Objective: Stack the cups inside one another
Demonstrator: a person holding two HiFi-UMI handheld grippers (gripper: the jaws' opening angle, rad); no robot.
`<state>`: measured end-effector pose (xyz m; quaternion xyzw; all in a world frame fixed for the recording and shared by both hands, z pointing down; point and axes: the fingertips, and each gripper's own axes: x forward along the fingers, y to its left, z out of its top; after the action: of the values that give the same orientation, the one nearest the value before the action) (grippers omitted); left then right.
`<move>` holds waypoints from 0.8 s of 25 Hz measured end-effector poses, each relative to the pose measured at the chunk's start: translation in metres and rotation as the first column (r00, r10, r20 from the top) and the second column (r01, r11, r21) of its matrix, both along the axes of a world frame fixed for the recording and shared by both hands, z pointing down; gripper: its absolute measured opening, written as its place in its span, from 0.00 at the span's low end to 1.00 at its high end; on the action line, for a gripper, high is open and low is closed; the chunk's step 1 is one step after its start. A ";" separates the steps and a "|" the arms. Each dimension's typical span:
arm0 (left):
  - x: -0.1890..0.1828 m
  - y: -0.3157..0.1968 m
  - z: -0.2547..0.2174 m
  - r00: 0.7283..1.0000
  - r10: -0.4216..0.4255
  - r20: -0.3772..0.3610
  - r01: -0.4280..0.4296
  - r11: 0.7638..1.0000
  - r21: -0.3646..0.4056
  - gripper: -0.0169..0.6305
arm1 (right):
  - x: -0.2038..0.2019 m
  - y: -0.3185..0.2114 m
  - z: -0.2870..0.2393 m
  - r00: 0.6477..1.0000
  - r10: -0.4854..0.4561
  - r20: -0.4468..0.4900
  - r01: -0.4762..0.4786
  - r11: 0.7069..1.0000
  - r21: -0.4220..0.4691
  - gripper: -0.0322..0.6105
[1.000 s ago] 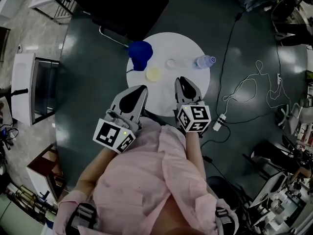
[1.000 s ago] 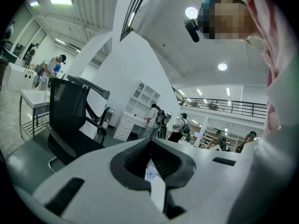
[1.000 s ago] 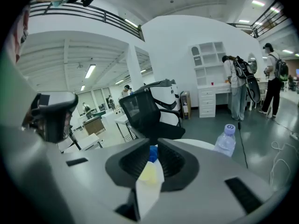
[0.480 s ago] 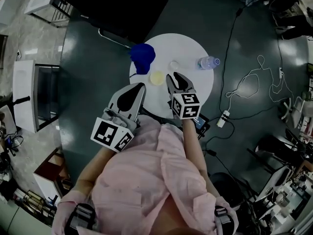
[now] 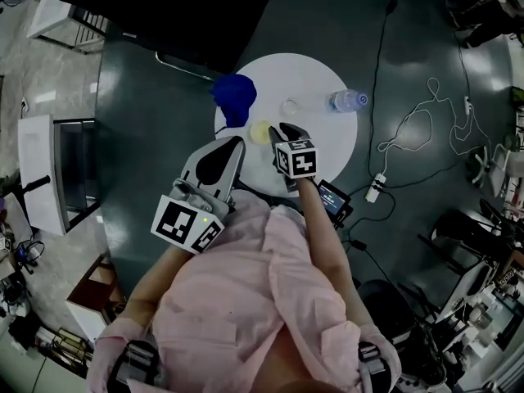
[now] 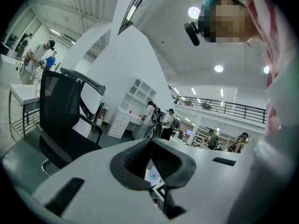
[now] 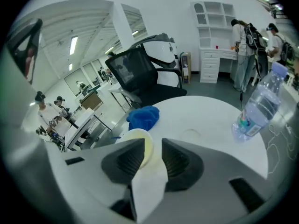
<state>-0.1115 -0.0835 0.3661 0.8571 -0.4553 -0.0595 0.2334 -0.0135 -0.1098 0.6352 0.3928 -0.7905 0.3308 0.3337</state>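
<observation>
A pale yellow cup [image 5: 259, 132] stands on the round white table [image 5: 315, 72], near its front edge. A small clear cup [image 5: 290, 106] stands further back. My right gripper [image 5: 277, 129] points steeply down at the yellow cup's right side. In the right gripper view its jaws [image 7: 153, 146] are opening; the yellow cup [image 7: 140, 139] shows partly behind the left pad and in the gap, with no pad pressing on it. The clear cup [image 7: 190, 135] sits just beyond. My left gripper [image 5: 236, 143] hovers level off the table's front edge, its pads [image 6: 150, 141] together and empty.
A crumpled blue cloth [image 5: 233, 95] lies at the table's left edge and a water bottle [image 5: 347, 101] lies at its right. A black office chair [image 5: 164, 15] stands behind the table. Cables and a power strip [image 5: 372, 195] lie on the floor to the right.
My right gripper has dropped and tipped downward, moving left to the yellow cup, and its jaws have parted. The left gripper has barely shifted.
</observation>
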 end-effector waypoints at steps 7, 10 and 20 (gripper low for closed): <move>-0.004 -0.006 0.004 1.000 0.009 -0.002 -0.009 1.000 -0.010 0.05 | 0.001 0.004 0.031 0.998 -0.019 -0.062 0.013 0.995 -0.098 0.21; -0.005 -0.006 0.007 1.000 0.009 -0.002 -0.009 1.000 -0.020 0.05 | 0.002 0.009 0.040 0.996 -0.045 -0.083 0.034 0.991 -0.129 0.21; -0.004 -0.009 0.010 1.000 0.005 -0.003 -0.005 1.000 -0.021 0.05 | 0.003 0.008 0.043 0.993 -0.063 -0.100 0.051 0.991 -0.120 0.11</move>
<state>-0.1156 -0.0930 0.3756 0.8557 -0.4534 -0.0556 0.2432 -0.0109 -0.1020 0.6778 0.3665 -0.7622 0.3463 0.4060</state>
